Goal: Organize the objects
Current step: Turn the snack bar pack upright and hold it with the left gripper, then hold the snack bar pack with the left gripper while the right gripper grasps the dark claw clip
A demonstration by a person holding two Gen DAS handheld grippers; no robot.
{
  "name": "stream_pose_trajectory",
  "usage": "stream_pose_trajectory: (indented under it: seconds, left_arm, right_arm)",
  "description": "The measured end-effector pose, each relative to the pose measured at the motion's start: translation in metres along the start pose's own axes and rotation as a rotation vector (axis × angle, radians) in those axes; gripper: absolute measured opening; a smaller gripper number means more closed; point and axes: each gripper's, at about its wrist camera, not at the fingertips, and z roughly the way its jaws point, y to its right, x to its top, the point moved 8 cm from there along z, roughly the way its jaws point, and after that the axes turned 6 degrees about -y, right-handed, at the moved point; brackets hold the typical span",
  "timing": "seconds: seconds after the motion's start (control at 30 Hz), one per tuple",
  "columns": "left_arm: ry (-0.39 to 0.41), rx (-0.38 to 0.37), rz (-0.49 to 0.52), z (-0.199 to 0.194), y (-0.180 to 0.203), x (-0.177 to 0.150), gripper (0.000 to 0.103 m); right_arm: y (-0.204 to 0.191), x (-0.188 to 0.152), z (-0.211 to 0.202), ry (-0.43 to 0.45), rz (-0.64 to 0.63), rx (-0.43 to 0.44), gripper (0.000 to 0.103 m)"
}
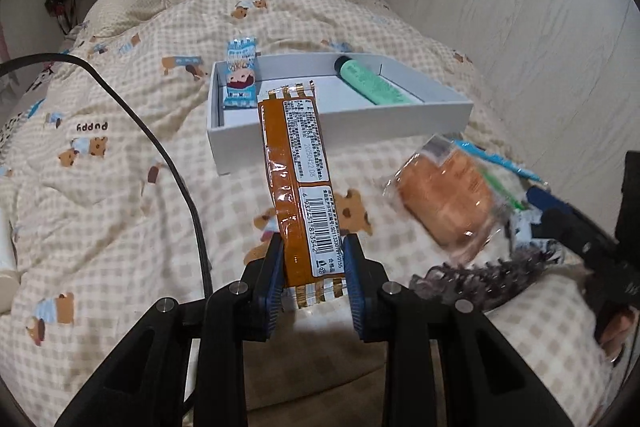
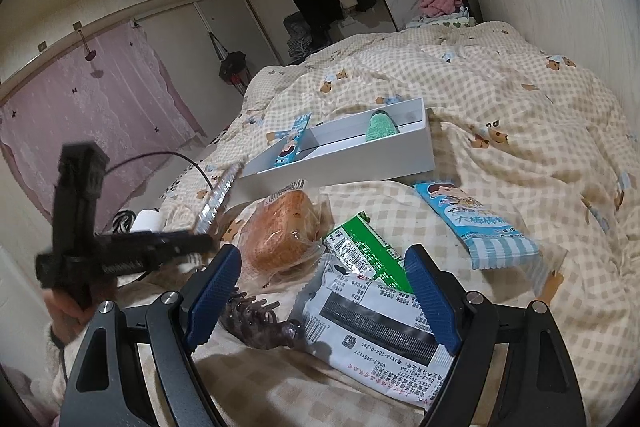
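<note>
My left gripper (image 1: 314,247) is shut on the lower end of a long brown snack bar (image 1: 298,163), which hangs just in front of the white box (image 1: 340,123). The bar's far end overlaps the box's near wall. Inside the box lie a blue snack packet (image 1: 240,79) on the left and a green tube (image 1: 372,83) on the right. My right gripper (image 2: 322,263) stands open low over the bed, above a white packet (image 2: 380,327), a green packet (image 2: 360,255) and a dark hair claw (image 2: 256,323), gripping none of them.
A wrapped bread (image 2: 280,235) and a blue striped packet (image 2: 480,223) lie between the right gripper and the box (image 2: 340,163). A black cable (image 1: 160,147) crosses the checked quilt on the left. A pale wall runs along the bed's right side.
</note>
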Motion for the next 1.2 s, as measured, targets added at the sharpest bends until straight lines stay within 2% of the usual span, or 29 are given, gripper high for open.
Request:
stream_pose_trajectory:
  seconds: [0.1, 0.27, 0.43, 0.77, 1.03, 1.2]
  left_arm:
    - [0.019, -0.009, -0.009, -0.001, -0.002, -0.001, 0.031]
    - [0.069, -0.038, -0.052, -0.006, -0.008, -0.003, 0.032]
    - [0.087, -0.029, -0.049, -0.009, -0.006, -0.002, 0.032]
    - [0.07, -0.037, -0.054, -0.007, -0.007, -0.003, 0.032]
    - [0.065, -0.041, -0.056, -0.006, -0.007, -0.003, 0.032]
    - [0.065, -0.043, -0.058, -0.006, -0.008, -0.002, 0.032]
  right_arm:
    - [-0.001, 0.0, 0.001, -0.005, -0.009, -0.028, 0.085]
    - [-0.011, 0.003, -0.01, 0.041, -0.071, -0.082, 0.085]
    - [-0.01, 0.003, -0.006, 0.028, -0.073, -0.072, 0.085]
    - [-0.008, 0.002, -0.007, 0.032, -0.061, -0.062, 0.085]
    - [-0.001, 0.004, -0.015, 0.067, -0.013, -0.028, 0.085]
    - [-0.006, 0.005, -0.016, 0.069, -0.031, -0.011, 0.085]
